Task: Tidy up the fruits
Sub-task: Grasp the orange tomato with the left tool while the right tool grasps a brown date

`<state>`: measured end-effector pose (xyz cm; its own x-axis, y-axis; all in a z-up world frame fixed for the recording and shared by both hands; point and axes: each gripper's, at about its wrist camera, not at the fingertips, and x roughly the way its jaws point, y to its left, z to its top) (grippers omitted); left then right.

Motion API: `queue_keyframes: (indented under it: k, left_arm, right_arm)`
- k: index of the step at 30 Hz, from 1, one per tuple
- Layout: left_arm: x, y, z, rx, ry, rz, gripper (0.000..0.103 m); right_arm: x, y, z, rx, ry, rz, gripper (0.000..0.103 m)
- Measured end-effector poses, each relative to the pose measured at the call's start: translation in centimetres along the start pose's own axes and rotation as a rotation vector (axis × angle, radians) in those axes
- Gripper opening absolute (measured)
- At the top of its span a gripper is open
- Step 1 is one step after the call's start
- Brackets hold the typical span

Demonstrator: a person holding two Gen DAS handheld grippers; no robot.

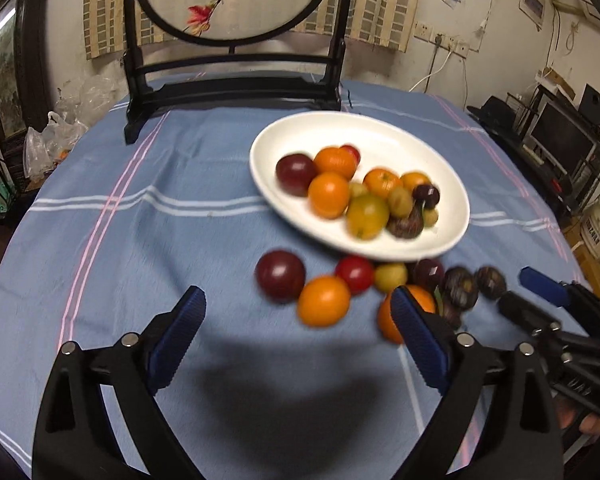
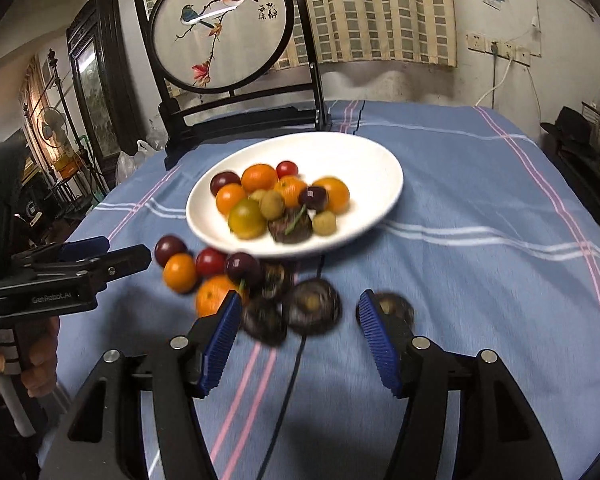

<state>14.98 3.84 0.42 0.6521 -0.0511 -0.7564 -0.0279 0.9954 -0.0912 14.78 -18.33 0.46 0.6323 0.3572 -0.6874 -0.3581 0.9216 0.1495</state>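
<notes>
A white plate (image 1: pixel 284 136) (image 2: pixel 364 160) on the blue tablecloth holds several oranges, plums and small green fruits. More fruit lies loose on the cloth in front of it: a dark red plum (image 1: pixel 280 275), an orange (image 1: pixel 324 301), a red fruit (image 1: pixel 355 274) and dark brown fruits (image 2: pixel 311 307). My left gripper (image 1: pixel 296 308) is open and empty, just short of the loose fruit. My right gripper (image 2: pixel 298 312) is open and empty, with a dark brown fruit between its fingers and another (image 2: pixel 396 306) behind its right finger.
A black-framed round embroidered screen (image 1: pixel 236 80) (image 2: pixel 224 28) stands at the table's far edge behind the plate. The blue cloth (image 1: pixel 140 184) covers the table. Shelves and electronics (image 1: pixel 560 140) stand off to the right, plastic bags (image 1: pixel 60 128) to the left.
</notes>
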Motion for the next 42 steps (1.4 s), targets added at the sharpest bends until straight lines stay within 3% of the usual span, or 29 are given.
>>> queue_keyframes:
  k: [8, 22, 28, 33, 42]
  left_arm:
    - [1.5, 1.2, -3.2, -0.036, 0.082, -0.023, 0.092]
    - [1.9, 1.4, -3.7, -0.013, 0.084, -0.016, 0.092]
    - [2.3, 1.7, -3.6, -0.026, 0.107, -0.031, 0.092]
    - [2.2, 1.7, -3.5, -0.021, 0.102, -0.029, 0.092]
    - [2.3, 1.2, -3.7, 0.003, 0.092, -0.011, 0.092]
  right_arm:
    - [0.6, 0.6, -2.6, -0.002, 0.081, -0.008, 0.062]
    - [3.7, 4.0, -2.5, -0.097, 0.183, 0.014, 0.062]
    - [5.6, 4.3, -1.5, -0.143, 0.195, -0.024, 0.05]
    - [6.7, 4.5, -0.4, -0.19, 0.2, -0.025, 0.034]
    - [4.6, 3.4, -0.6, -0.125, 0.173, 0.019, 0.03]
